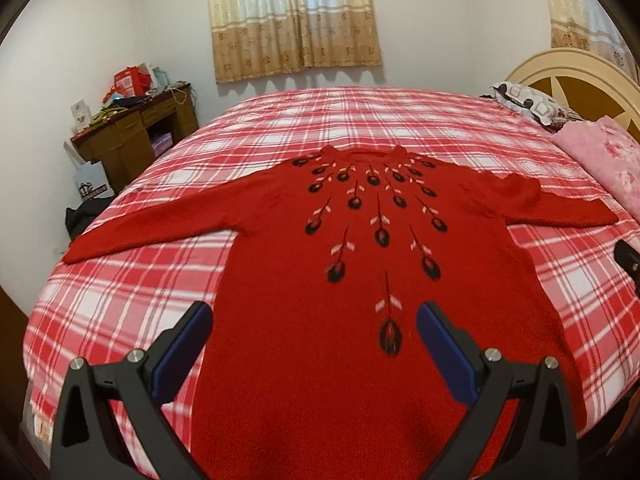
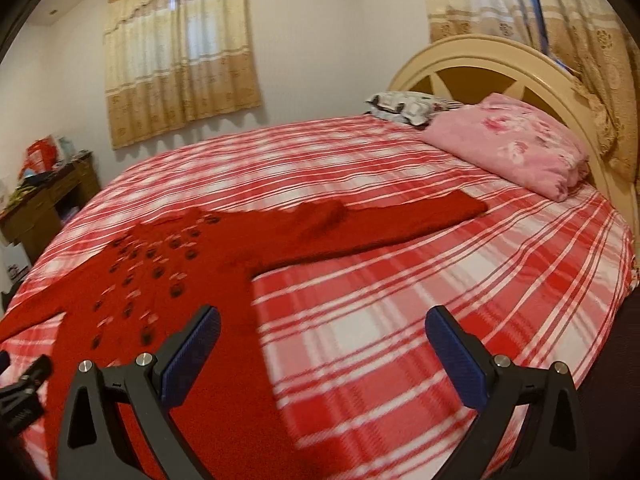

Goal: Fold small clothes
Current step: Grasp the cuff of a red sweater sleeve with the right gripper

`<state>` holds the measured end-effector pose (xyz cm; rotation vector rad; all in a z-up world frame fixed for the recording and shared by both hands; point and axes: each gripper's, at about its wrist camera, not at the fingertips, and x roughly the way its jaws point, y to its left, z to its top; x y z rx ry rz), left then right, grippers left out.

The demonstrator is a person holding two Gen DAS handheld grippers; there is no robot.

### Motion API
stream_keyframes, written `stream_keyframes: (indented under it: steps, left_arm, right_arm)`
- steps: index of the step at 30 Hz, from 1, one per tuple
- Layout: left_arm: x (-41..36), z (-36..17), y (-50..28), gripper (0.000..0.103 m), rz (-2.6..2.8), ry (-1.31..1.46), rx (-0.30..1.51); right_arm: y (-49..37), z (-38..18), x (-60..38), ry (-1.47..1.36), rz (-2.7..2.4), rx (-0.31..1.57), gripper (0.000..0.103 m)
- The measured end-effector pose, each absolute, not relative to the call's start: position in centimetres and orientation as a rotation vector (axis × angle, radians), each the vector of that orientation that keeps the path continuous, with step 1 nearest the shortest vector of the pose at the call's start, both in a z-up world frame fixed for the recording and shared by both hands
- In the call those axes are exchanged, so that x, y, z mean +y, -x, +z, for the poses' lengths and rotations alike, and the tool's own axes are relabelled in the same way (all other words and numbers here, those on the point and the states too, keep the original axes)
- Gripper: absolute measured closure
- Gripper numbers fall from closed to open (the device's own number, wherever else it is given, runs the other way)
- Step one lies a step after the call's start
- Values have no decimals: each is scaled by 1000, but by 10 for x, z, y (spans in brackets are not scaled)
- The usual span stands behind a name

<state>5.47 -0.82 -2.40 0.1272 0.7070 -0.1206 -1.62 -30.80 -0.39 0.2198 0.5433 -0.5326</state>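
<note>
A red knit sweater (image 1: 340, 300) with black and white flower motifs lies flat, front up, on the red plaid bed (image 1: 160, 184), both sleeves spread out. My left gripper (image 1: 314, 320) is open and empty, held above the sweater's lower body. My right gripper (image 2: 323, 326) is open and empty, above the sweater's right side edge and the bedsheet (image 2: 440, 280). The sweater (image 2: 168, 280) and its right sleeve (image 2: 400, 220) show in the right wrist view. Part of the right gripper shows at the right edge of the left wrist view (image 1: 628, 260).
A pink floral pillow (image 2: 508, 144) and a patterned pillow (image 2: 404, 108) lie by the cream headboard (image 2: 480, 68). A cluttered wooden desk (image 1: 136, 128) stands left of the bed. Curtains (image 1: 292, 16) hang on the far wall.
</note>
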Motion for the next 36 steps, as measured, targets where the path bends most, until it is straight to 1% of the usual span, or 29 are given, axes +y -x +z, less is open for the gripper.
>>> stream_keyframes:
  steps: [3,6,12,13,14,16,17,22,27,28,29,30,32,33,35,36]
  left_arm:
    - [-3,-21,-82,0,-134,-101,732]
    - [3,-16,-110,0,-118,-77,743]
    - [9,0,-160,0,-40,-95,682]
    - [10,0,-168,0,-32,-100,678]
    - [11,-2,-176,0,-23,-103,674]
    - [13,-9,-191,0,-4,-103,673]
    - [14,-13,-197,0,3,-99,680]
    - [22,-43,-225,0,1,-25,758]
    - [18,-68,-236,0,17,2,809]
    - [16,-71,-236,0,20,-10,811]
    - [14,-74,-237,0,24,-25,812]
    - [12,-78,-237,0,30,-44,811]
    - [8,-86,-238,0,43,-73,825]
    - [9,-88,-239,0,39,-72,839]
    - [11,-89,-241,0,30,-54,853]
    - [14,-89,-242,0,34,-40,858]
  right_arm:
    - [-3,6,-354,-229,-618,537,1]
    - [-16,16,-410,-308,-688,528,1]
    - [-36,25,-514,-446,-828,486,2]
    - [-40,23,-530,-472,-832,484,5]
    - [-44,21,-545,-495,-839,489,12]
    - [-55,11,-576,-524,-875,523,24]
    - [-58,7,-585,-539,-884,534,27]
    - [-81,-26,-627,-607,-899,621,27]
    - [-107,-54,-629,-574,-887,734,27]
    - [-109,-60,-630,-580,-887,755,31]
    - [-110,-65,-630,-579,-893,766,36]
    - [-111,-68,-629,-548,-915,776,39]
    - [-114,-70,-625,-486,-929,798,53]
    - [-115,-70,-625,-479,-925,803,57]
    - [-115,-70,-626,-479,-911,807,67]
    - [-114,-69,-626,-479,-911,805,71]
